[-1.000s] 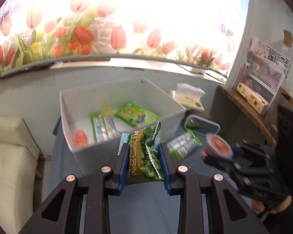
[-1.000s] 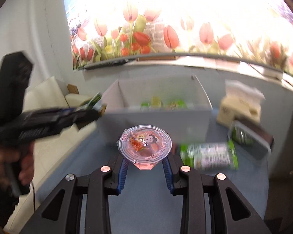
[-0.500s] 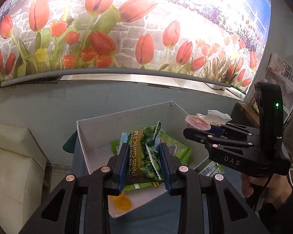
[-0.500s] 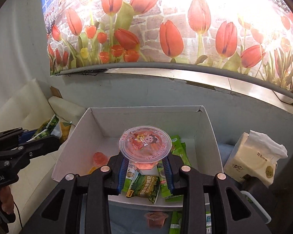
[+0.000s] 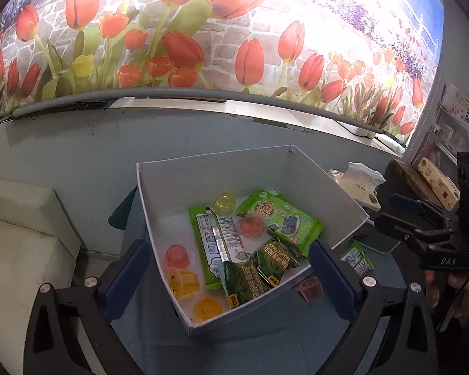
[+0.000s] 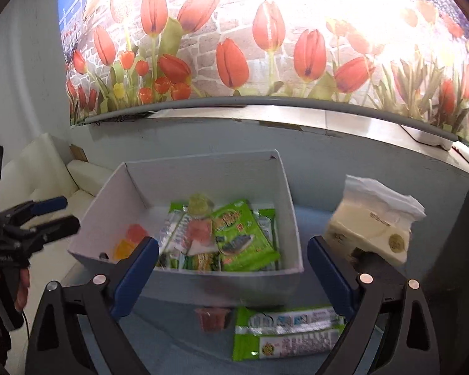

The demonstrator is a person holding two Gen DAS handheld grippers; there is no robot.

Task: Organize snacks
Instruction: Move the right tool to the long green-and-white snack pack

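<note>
Both claws now apart and empty, garlic-peas packet (image 5: 250, 278) dropped in white box (image 5: 203, 172), "DAS" on right claw (image 5: 403, 215).

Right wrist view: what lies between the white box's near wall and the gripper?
A small red jelly cup and a long green snack packet lie on the blue tabletop there, outside the white box.

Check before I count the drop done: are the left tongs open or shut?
Open. The left tongs stand wide apart with nothing between them, over the white box of snacks.
</note>
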